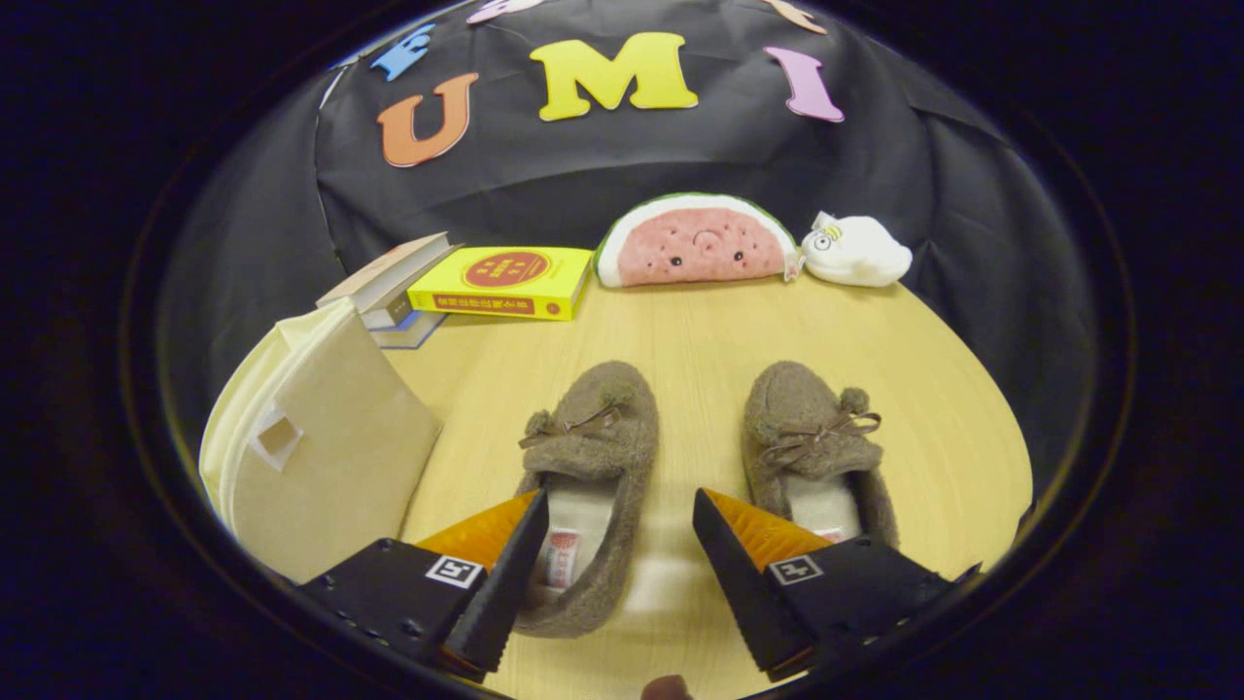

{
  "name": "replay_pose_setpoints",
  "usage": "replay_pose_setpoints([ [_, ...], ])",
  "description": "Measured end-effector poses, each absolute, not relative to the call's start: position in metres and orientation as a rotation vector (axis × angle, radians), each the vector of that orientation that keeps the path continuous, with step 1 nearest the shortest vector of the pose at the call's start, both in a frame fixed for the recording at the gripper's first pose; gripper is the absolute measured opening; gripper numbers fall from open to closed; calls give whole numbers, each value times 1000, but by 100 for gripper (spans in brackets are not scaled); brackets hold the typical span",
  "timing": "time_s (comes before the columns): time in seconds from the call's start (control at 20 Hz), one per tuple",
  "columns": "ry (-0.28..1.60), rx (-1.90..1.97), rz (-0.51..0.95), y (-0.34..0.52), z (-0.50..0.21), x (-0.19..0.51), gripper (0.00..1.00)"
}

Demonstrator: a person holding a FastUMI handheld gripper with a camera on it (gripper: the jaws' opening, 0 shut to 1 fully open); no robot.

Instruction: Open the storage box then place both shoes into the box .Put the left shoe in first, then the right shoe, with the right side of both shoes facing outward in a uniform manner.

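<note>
Shoes made of fuzzy brown cloth with little bows sat side by side on the pale wooden table, toes pointing away from the gripper. One fuzzy brown shoe lay on the left and the other fuzzy brown shoe lay on the right, with a strip of bare table between them. The gripper was wide open and held nothing. Its left finger hung over the heel end of the left shoe, and its right finger hung over the heel end of the right shoe; whether either finger touched a shoe could not be told. Left of the shoes stood the cream cloth storage box with a small square handle hole in its side. It was shut, and what was inside could not be seen. Behind the box lay a stack of books and a yellow book. Farther back, by the black wall, sat a soft watermelon-slice toy and a small white plush toy.
</note>
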State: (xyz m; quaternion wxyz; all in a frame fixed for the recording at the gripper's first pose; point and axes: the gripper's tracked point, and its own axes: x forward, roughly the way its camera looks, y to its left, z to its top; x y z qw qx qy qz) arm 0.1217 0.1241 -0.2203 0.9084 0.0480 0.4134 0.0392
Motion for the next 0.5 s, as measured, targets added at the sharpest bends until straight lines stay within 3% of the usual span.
replay_pose_setpoints([
  [0.3, 912, 200, 52, 126, -243, 126, 34],
  [0.4, 914, 249, 19, 119, -246, 129, 4],
  [0.5, 912, 290, 19, 120, -243, 126, 1],
])
